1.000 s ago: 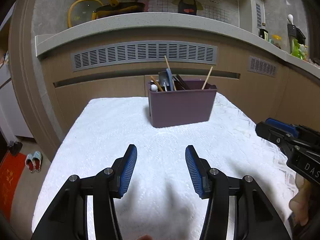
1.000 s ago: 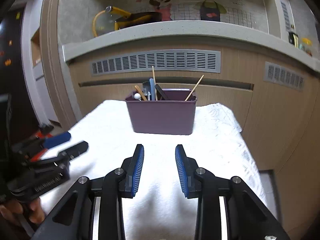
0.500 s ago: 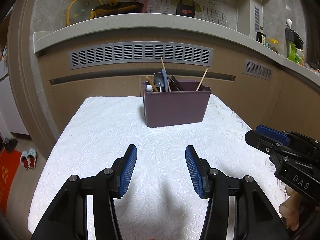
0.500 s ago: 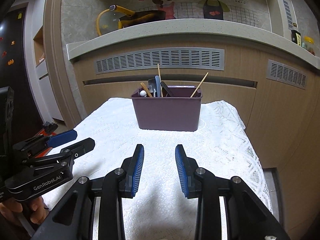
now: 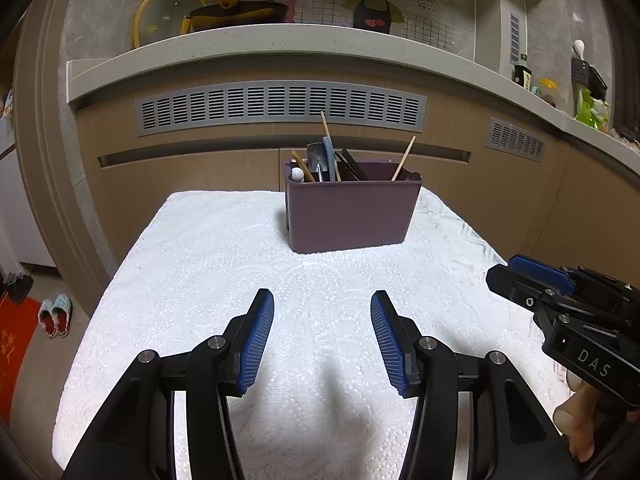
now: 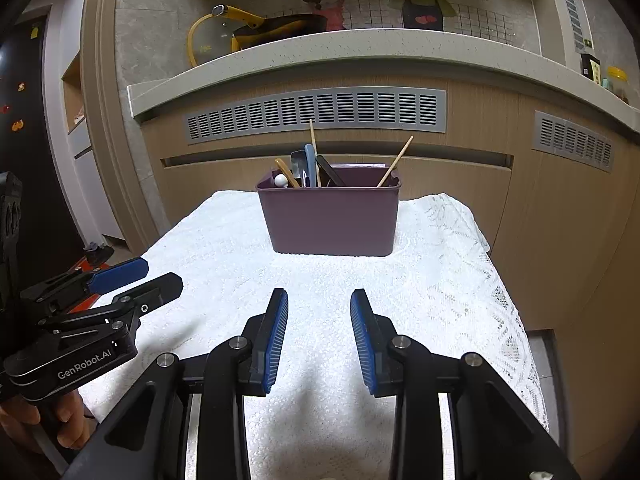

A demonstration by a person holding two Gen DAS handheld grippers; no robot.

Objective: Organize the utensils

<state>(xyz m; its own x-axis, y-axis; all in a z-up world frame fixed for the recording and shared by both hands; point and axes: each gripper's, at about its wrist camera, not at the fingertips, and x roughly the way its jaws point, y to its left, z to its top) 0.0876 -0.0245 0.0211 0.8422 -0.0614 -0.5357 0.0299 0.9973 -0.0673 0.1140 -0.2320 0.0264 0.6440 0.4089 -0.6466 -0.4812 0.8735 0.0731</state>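
Hovering with both my left gripper (image 5: 322,336) and right gripper (image 6: 319,336) open and empty, over the white cloth (image 5: 224,264); the purple bin (image 6: 330,220) stands far; only the left view shows slippers (image 5: 55,315).

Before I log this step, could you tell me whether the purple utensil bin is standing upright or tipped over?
Upright. The purple bin sits flat on the white cloth, open top up, with the utensils sticking out above its rim.
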